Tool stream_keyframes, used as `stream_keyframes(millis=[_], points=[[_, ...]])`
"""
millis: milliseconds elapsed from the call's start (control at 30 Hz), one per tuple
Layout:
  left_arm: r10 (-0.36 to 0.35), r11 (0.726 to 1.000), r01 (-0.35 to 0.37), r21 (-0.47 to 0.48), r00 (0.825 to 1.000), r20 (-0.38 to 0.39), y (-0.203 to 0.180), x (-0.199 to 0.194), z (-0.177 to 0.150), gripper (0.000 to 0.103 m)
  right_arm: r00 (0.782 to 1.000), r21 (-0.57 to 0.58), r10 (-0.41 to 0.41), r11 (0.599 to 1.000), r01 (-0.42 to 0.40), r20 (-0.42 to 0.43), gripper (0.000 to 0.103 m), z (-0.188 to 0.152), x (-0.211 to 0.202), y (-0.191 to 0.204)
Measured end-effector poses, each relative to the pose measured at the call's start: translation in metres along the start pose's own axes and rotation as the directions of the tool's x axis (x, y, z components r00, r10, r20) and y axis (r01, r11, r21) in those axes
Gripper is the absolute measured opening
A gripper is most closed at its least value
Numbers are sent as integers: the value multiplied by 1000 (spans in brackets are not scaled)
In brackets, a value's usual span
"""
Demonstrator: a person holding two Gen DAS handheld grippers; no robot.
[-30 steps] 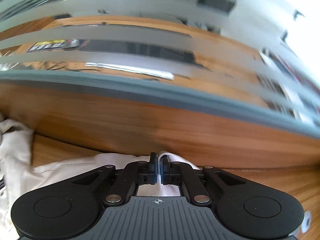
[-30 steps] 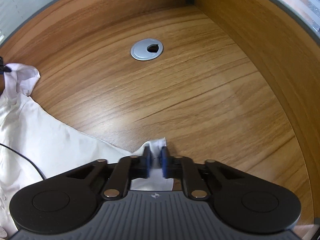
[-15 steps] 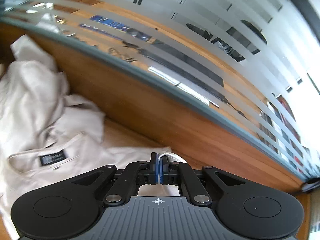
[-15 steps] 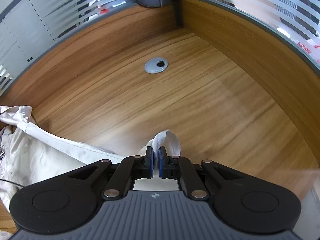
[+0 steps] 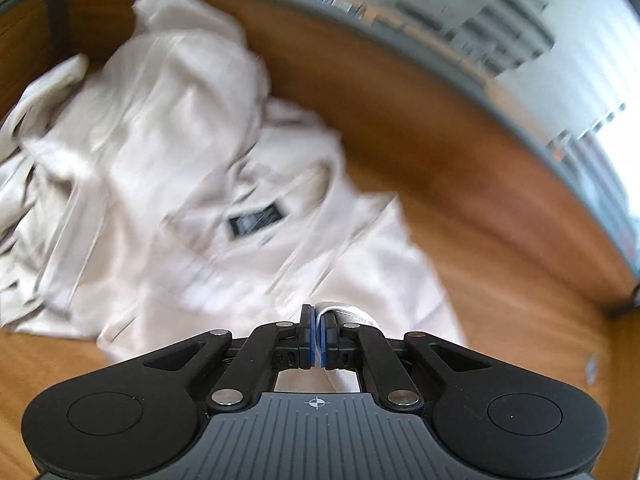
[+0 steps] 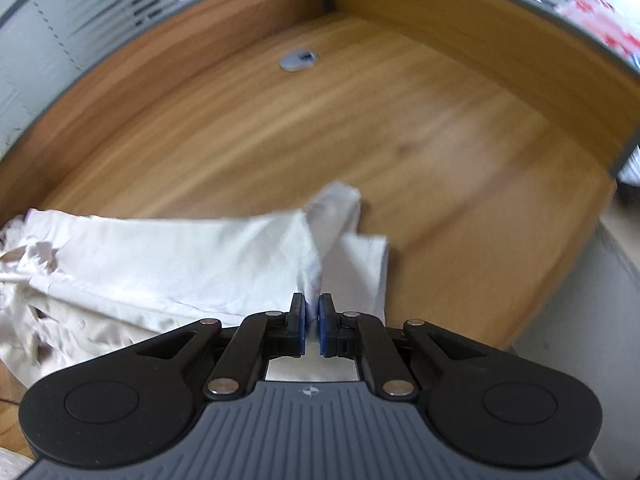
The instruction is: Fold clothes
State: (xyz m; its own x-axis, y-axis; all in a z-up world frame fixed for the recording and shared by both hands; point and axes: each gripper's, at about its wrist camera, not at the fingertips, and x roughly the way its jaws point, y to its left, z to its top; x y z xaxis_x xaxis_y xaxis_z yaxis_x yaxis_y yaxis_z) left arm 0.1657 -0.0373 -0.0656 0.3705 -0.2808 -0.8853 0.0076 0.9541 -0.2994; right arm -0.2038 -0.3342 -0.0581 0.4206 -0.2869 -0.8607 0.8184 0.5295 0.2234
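Between both tongs' blue pads (image 5: 307,334), pinched white shirt (image 5: 168,184) cloth

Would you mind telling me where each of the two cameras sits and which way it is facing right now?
Left wrist: sits on the left gripper, looking along its closed fingers over the crumpled white shirt toward the desk's wooden back panel.
Right wrist: sits on the right gripper, looking across the wooden desk toward the cable grommet.
Shared: the same white shirt, pinched by each gripper, and the desk.

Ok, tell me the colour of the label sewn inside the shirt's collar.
Black; the label on the off-white shirt shows best in the left wrist view, though blurred.
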Motion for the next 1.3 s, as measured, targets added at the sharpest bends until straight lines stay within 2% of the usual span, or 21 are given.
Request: stream_keyframes(millis=[67,100,133,200,233,267,433,567,667,800,933,1100,1300], points=[[18,1000,-17,14,999,-28,7,3,-7,6,999,-1,-26,1000,26,-22,11,-11,6,-1],[25,999,-24,22,999,-37,10,2,-11,12,999,-3,-39,999,39,-34,12,-16,9,-1],[24,999,-23,28,999,-38,14,0,-14,23,998,-9,-47,999,47,-42,12,-20,10,0],[15,999,-14,42,1000,-21,21,-8,-20,37,997,-32,-61,998,60,-50,18,-22,8,2],[15,999,-14,46,1000,-14,24,-12,-23,41,996,-46,-71,997,69,-52,20,-22,6,4],[10,999,-10,45,1000,-11,28,-16,-25,41,995,-60,-83,995,80,-49,24,-22,3,5],[-36,999,36,28,999,-13,42,-29,-35,47,993,-134,-115,985,113,-11,29,-15,-16,21],[-95,995,95,15,995,-25,50,-30,-38,54,1000,-196,-5,981,-1,-28,38,-1,-25,41],[-123,992,123,11,992,-17,57,-32,-40,57,995,-253,79,963,-91,-57,40,8,-24,63],[-131,991,130,24,991,20,66,-41,-44,57,977,-316,190,924,-213,-101,40,16,-18,103],[-115,992,114,60,993,19,68,-43,-47,57,947,-375,282,870,-320,-155,40,26,-4,150],[-100,992,103,71,994,-33,65,-32,-45,56,906,-443,344,792,-420,-246,42,35,19,211],[-67,988,70,139,997,-30,47,-23,-41,55,884,-482,357,744,-464,-300,42,44,50,270]])
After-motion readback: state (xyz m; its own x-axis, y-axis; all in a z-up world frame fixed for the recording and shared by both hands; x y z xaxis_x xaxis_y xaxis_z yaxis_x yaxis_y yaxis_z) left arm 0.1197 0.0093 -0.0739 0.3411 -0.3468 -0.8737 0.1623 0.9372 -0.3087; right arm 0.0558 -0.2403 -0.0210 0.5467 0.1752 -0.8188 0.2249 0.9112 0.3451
